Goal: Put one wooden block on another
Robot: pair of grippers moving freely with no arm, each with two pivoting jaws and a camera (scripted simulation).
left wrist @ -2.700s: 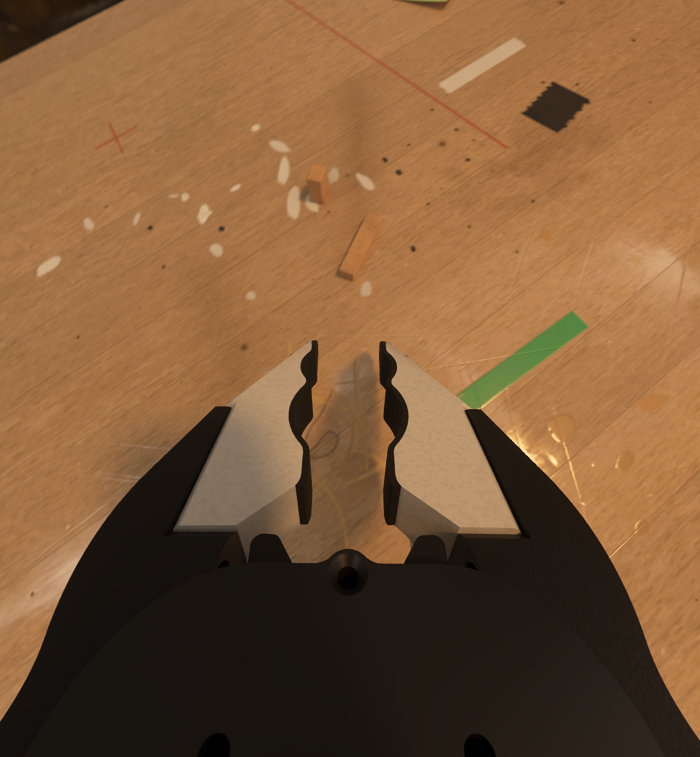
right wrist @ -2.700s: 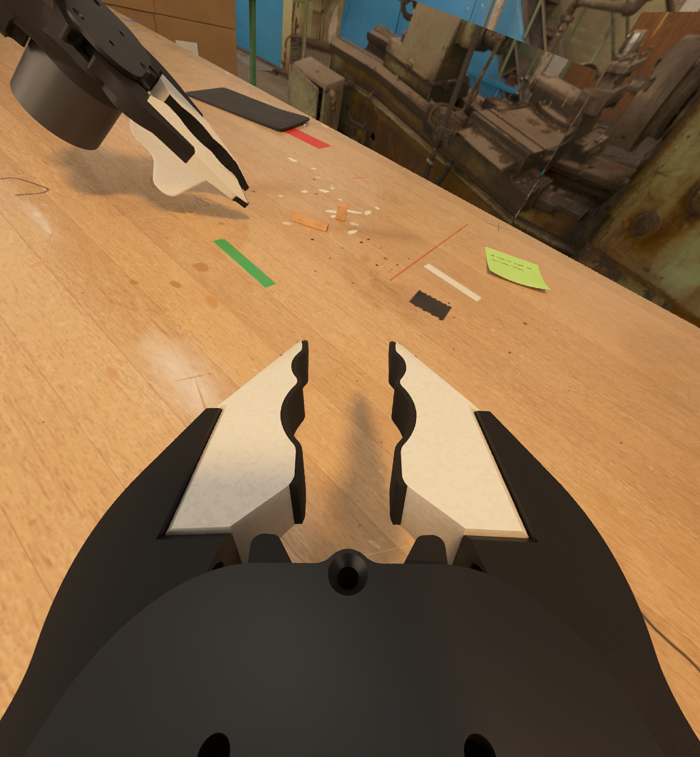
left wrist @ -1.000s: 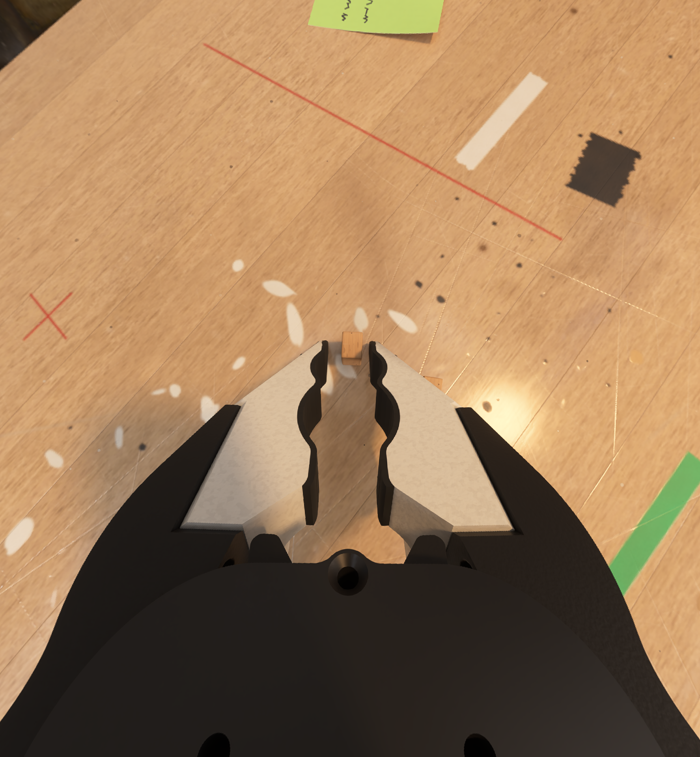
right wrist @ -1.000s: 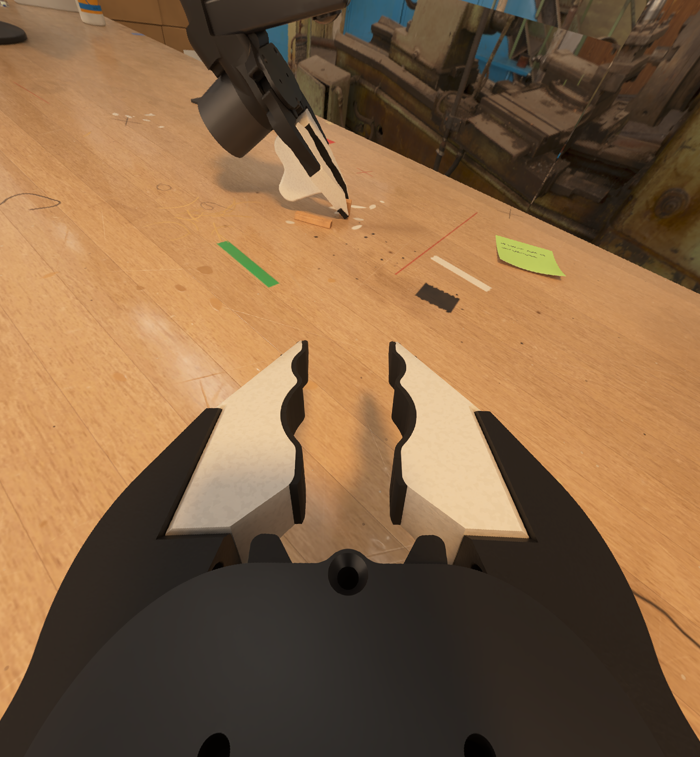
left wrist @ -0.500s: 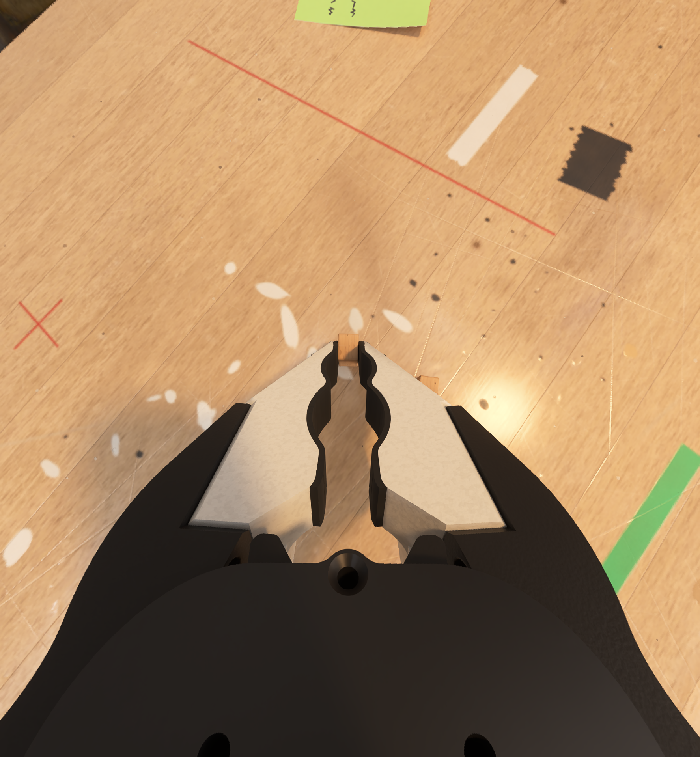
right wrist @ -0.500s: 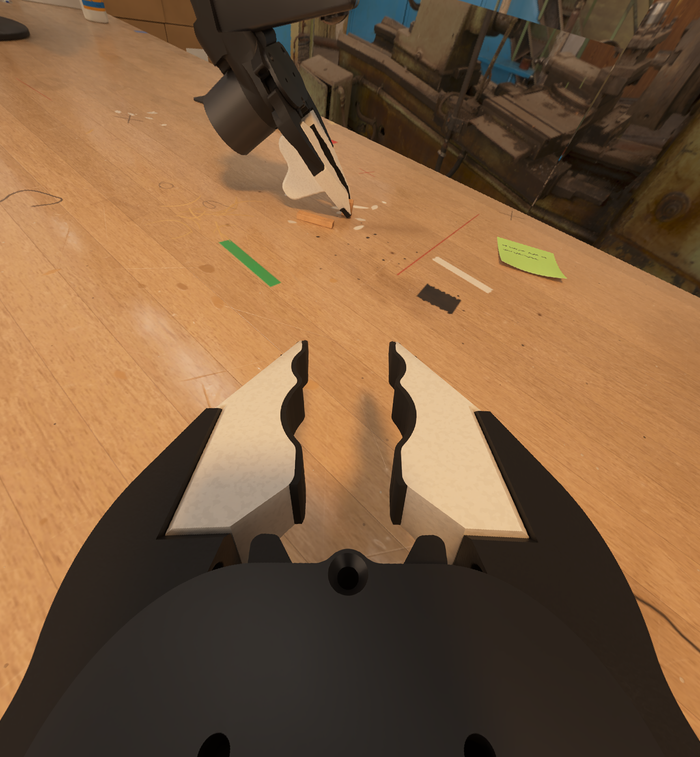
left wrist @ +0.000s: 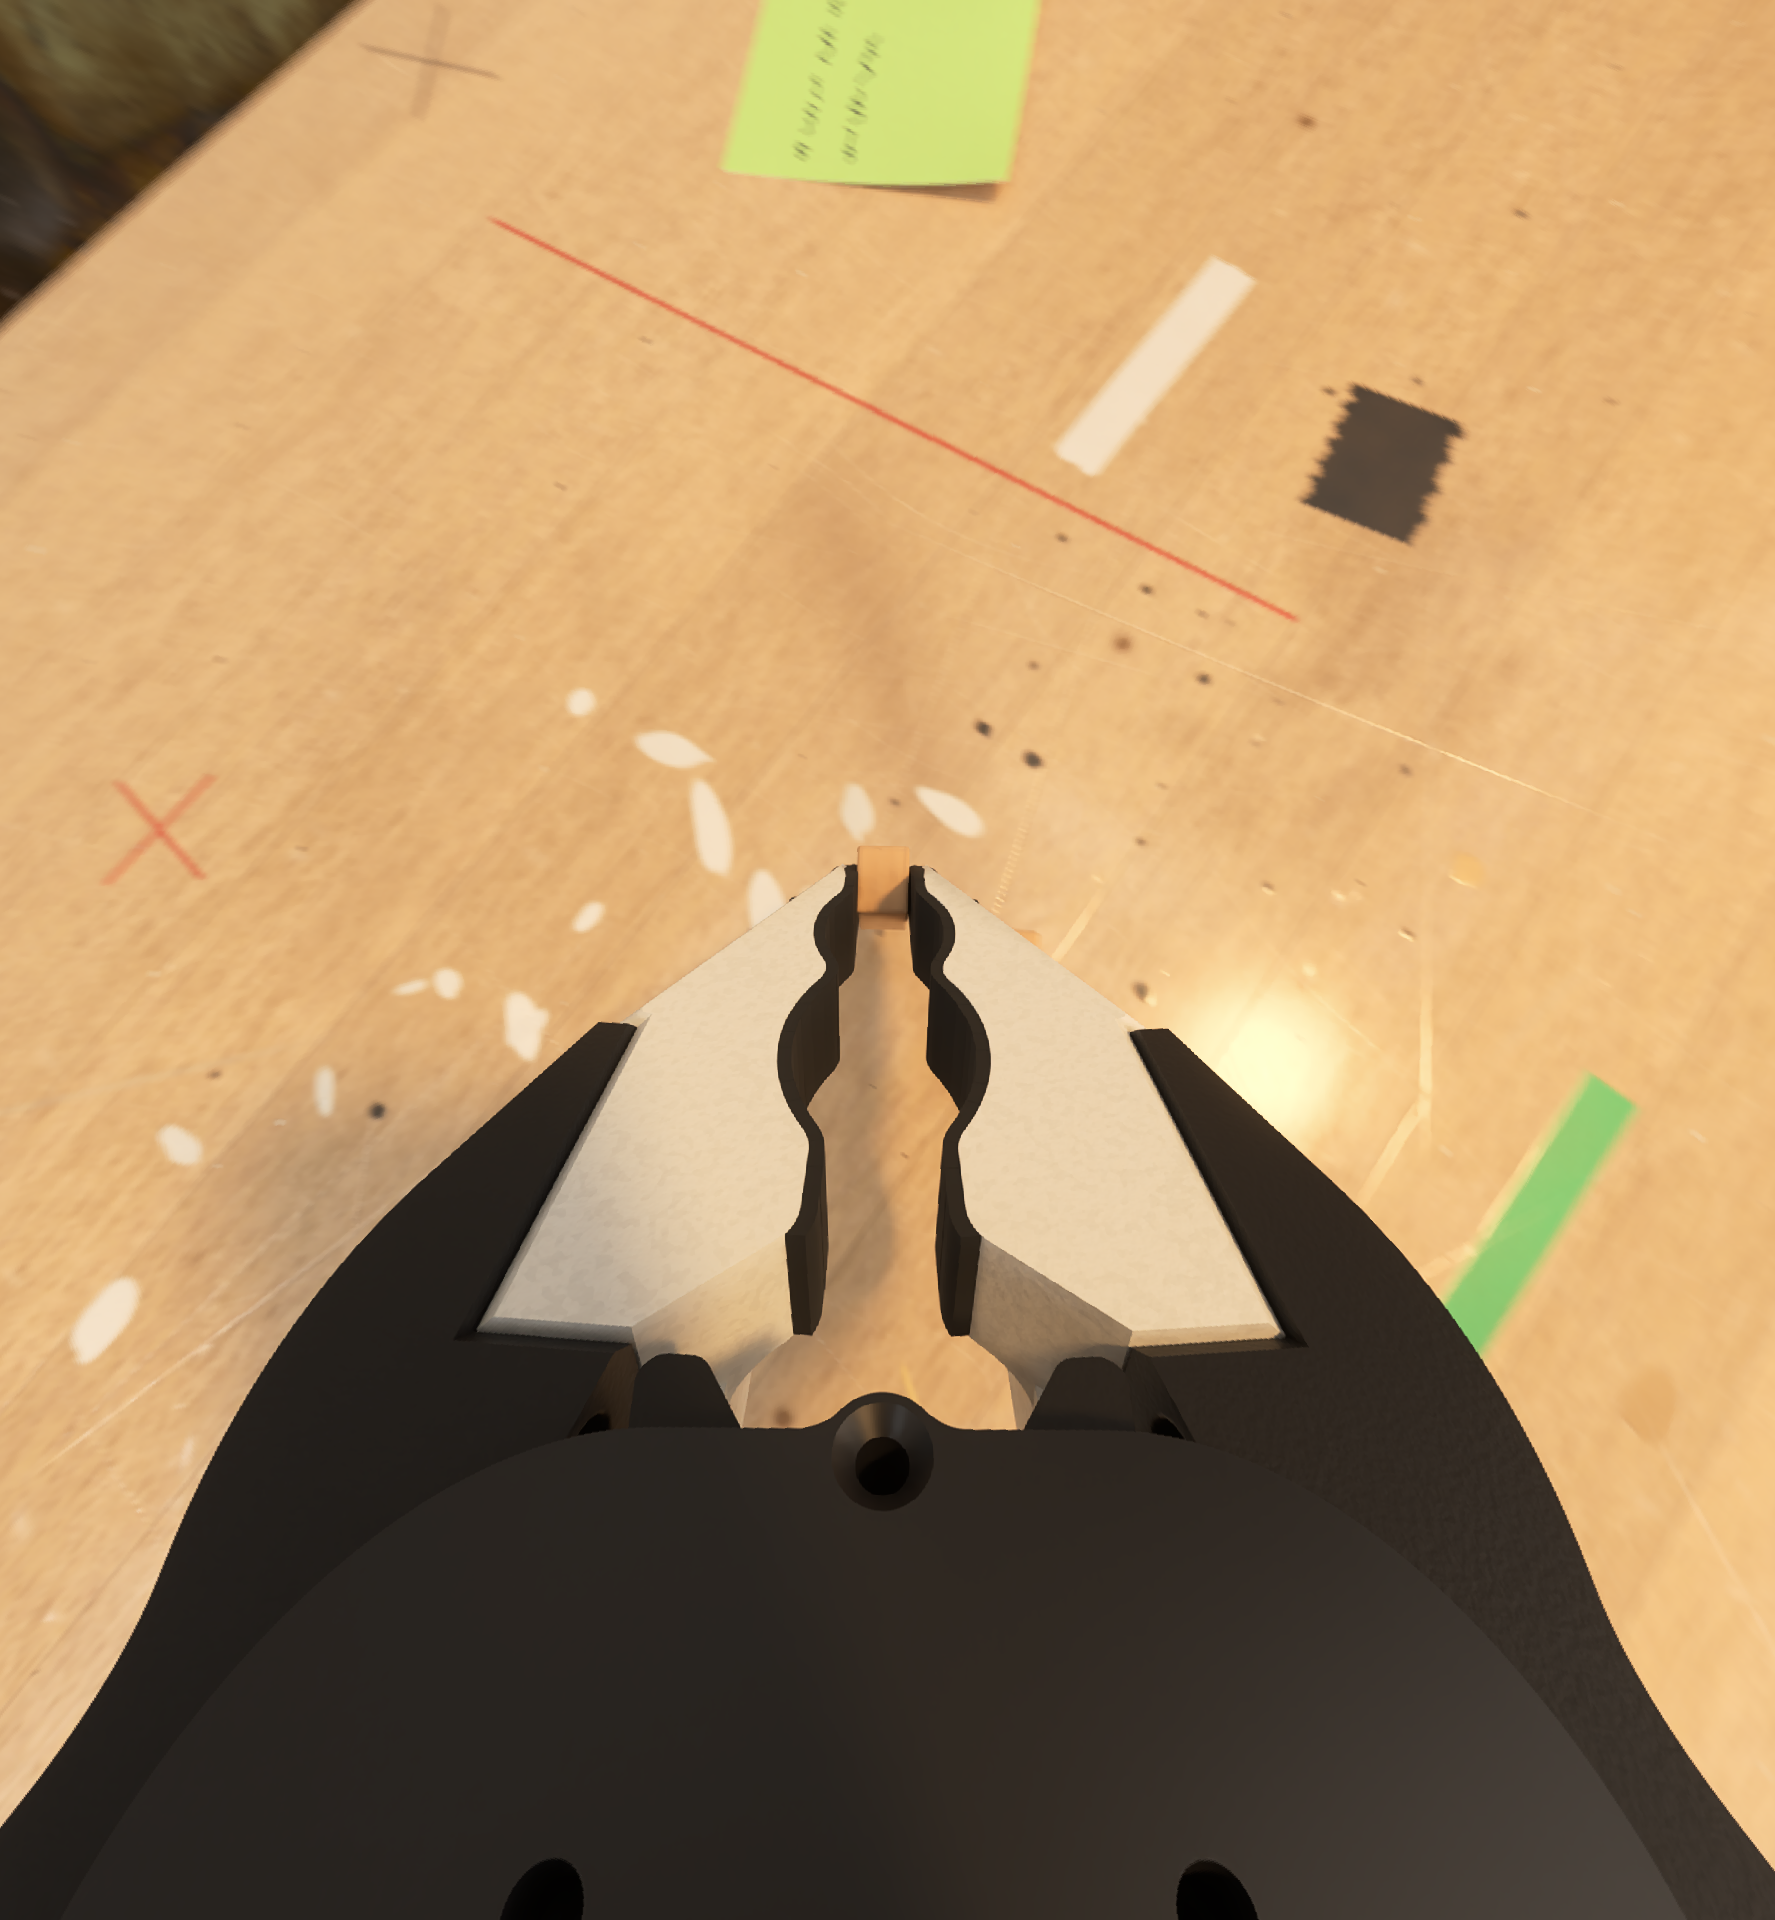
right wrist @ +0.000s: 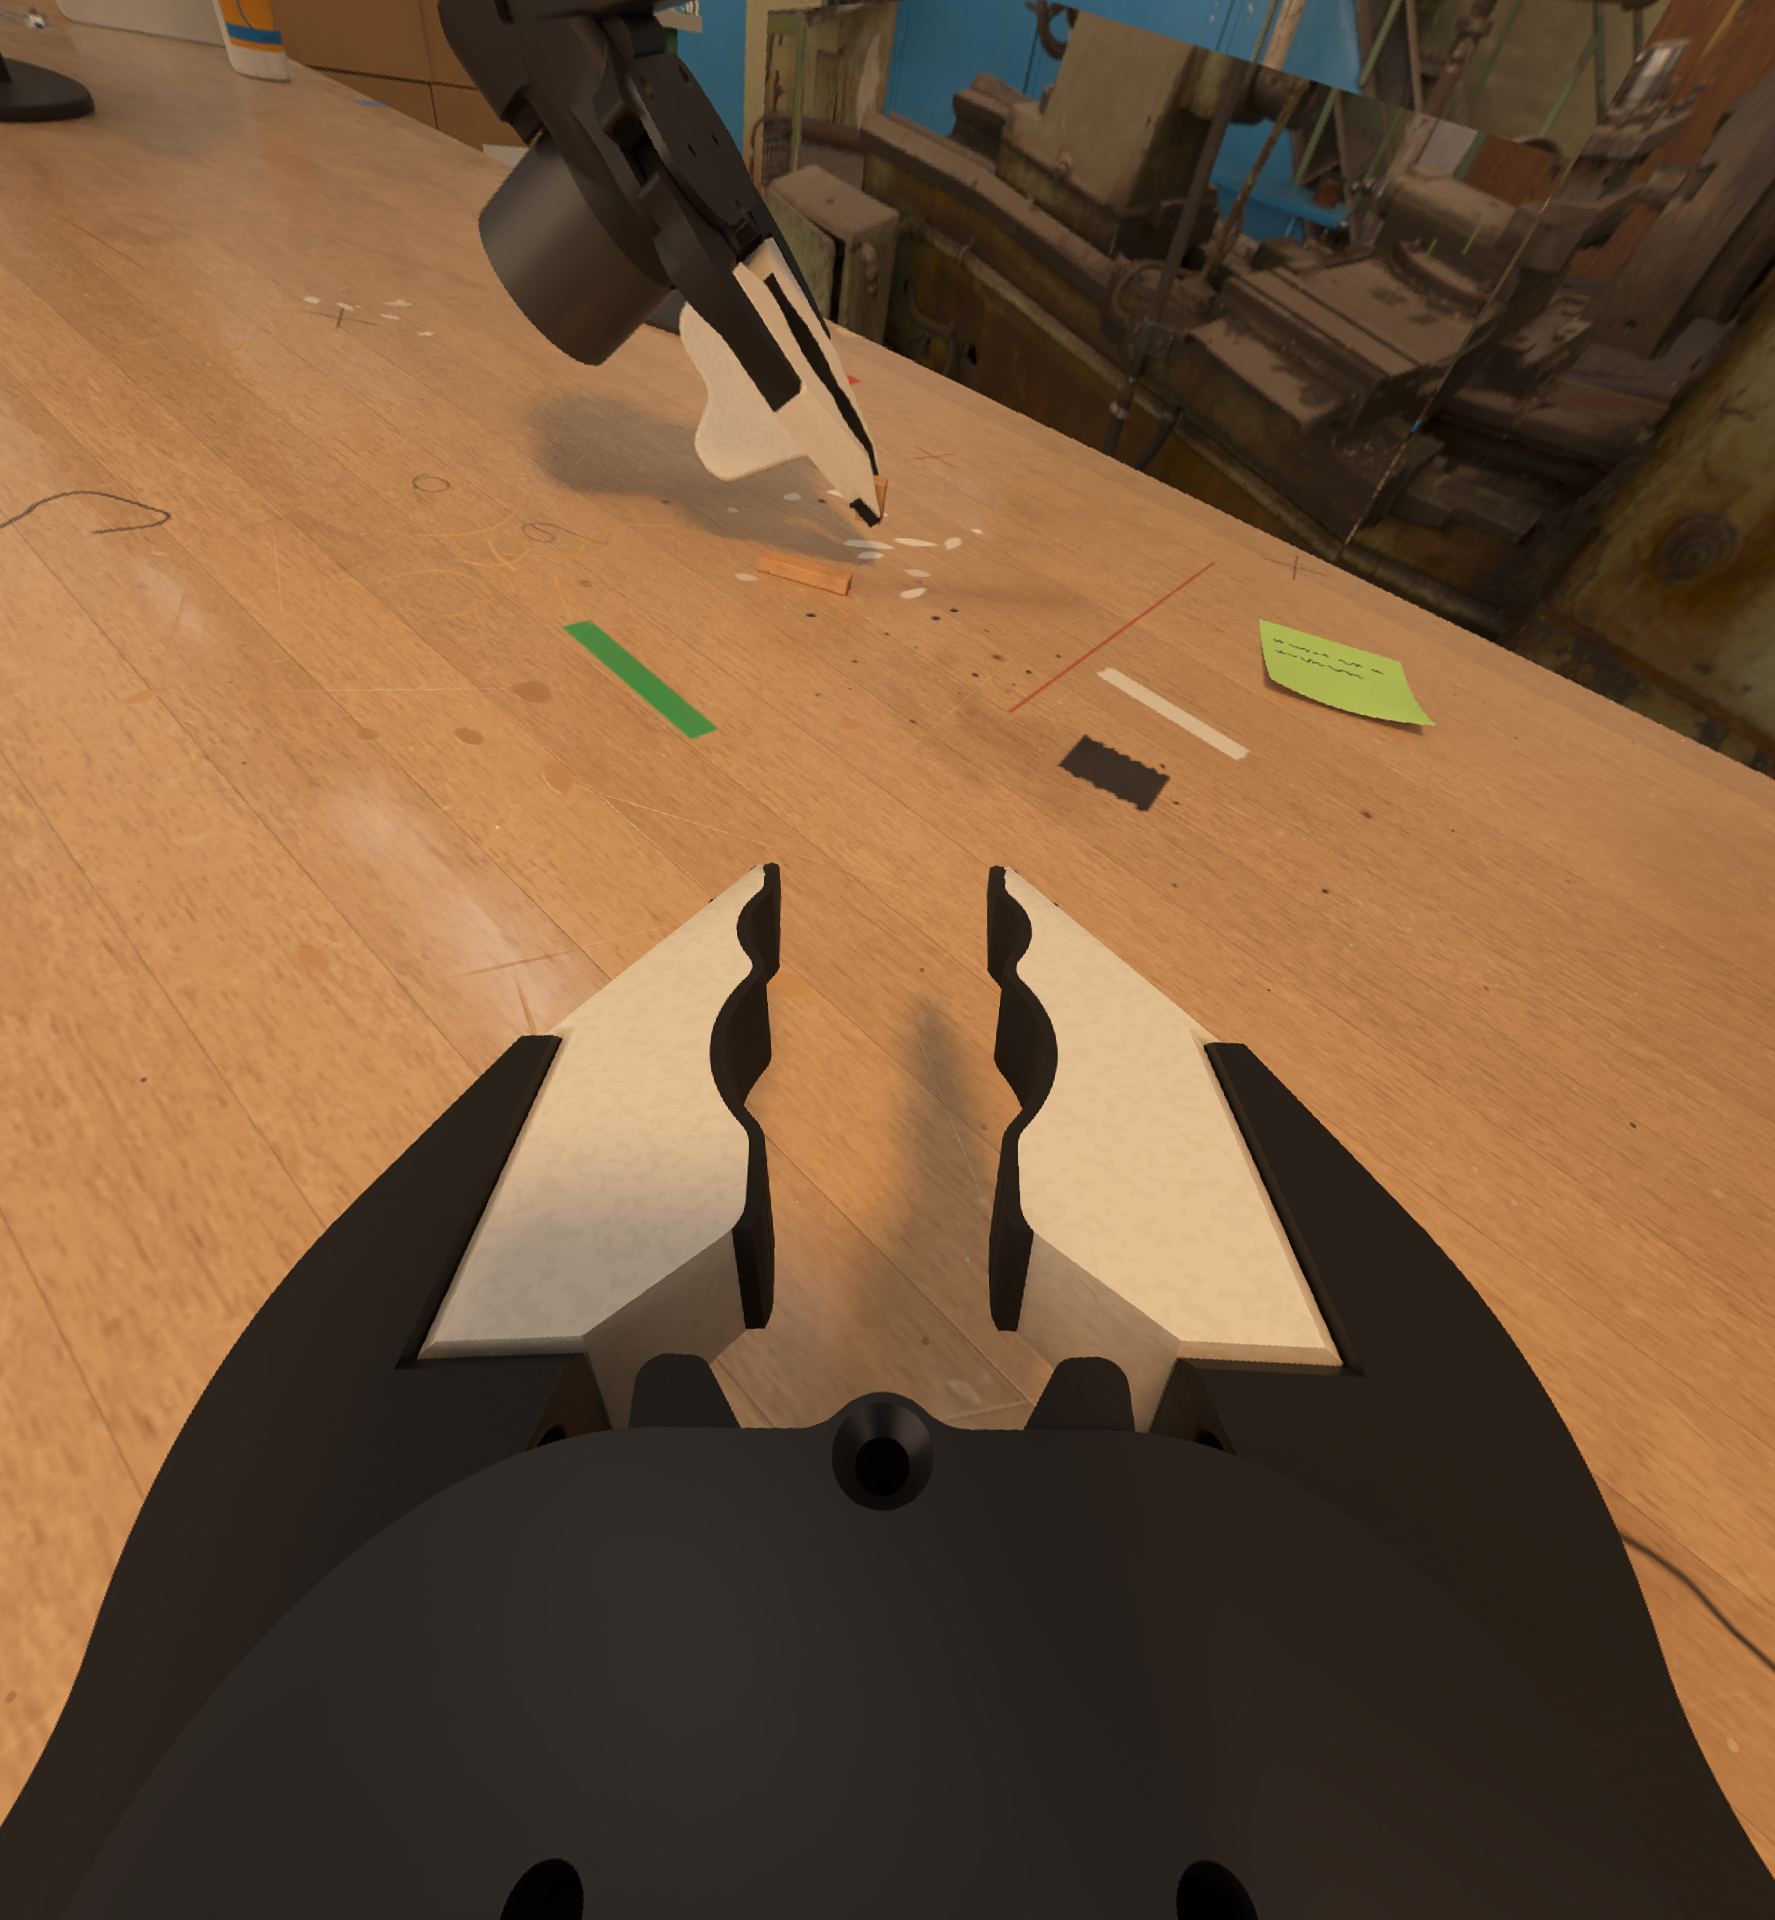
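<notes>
My left gripper (left wrist: 883, 902) is shut on a small wooden block (left wrist: 883, 869), which sticks out at its fingertips. In the right wrist view the left gripper (right wrist: 867, 506) hangs tilted down, holding the small block (right wrist: 881, 490) a little above the table. A long flat wooden block (right wrist: 805, 574) lies on the table just below and to the near left of it. In the left wrist view the right finger hides almost all of the long block. My right gripper (right wrist: 883, 883) is open and empty, low over the table and well short of the blocks.
On the wooden table (right wrist: 239, 831) lie a green tape strip (right wrist: 639, 677), a black patch (right wrist: 1114, 774), a white strip (right wrist: 1172, 713), a green sticky note (right wrist: 1340, 673) and white flecks (left wrist: 711, 842). The table's far edge runs behind the blocks, with machinery beyond.
My left gripper came in over the small block, shut on it and raised it off the table. The long block stayed put. My right gripper stayed open and hardly moved.
</notes>
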